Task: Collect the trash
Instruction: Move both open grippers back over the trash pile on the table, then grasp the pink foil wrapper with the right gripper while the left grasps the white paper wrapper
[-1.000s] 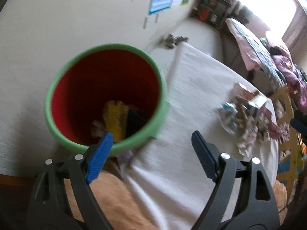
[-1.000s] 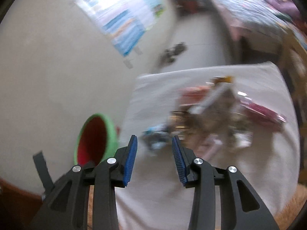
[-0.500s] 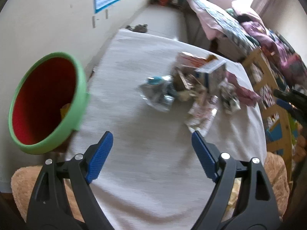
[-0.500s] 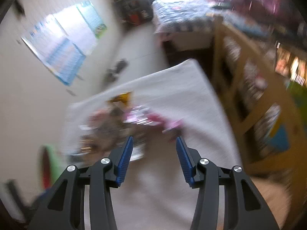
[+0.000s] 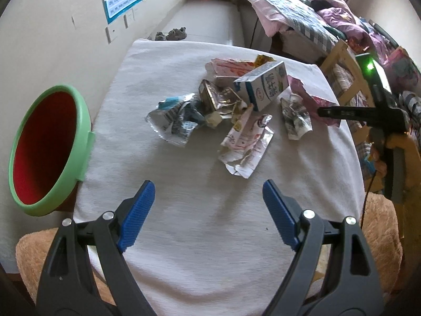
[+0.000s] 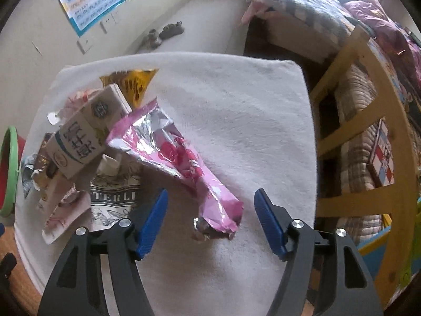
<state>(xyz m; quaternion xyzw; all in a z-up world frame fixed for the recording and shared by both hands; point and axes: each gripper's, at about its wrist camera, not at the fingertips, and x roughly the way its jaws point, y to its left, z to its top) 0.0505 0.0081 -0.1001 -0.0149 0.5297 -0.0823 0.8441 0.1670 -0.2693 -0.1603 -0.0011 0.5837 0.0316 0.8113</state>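
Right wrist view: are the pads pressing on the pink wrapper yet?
No. The right gripper has its jaws opening, and the pink wrapper lies on the white cloth with both pads clear of it.

Both tools are built alike. The left gripper (image 5: 208,216) has two black plastic arms shaped like clamp handles, each with a triangular cut-out and two silver screw heads near the tip. Ribbed blue pads (image 5: 136,216) line the inner faces of the fingers. The right gripper (image 6: 210,221) shows the same black arms, silver screws and ribbed blue pads (image 6: 152,221). Seen from the left wrist camera, its body carries a glowing green light.
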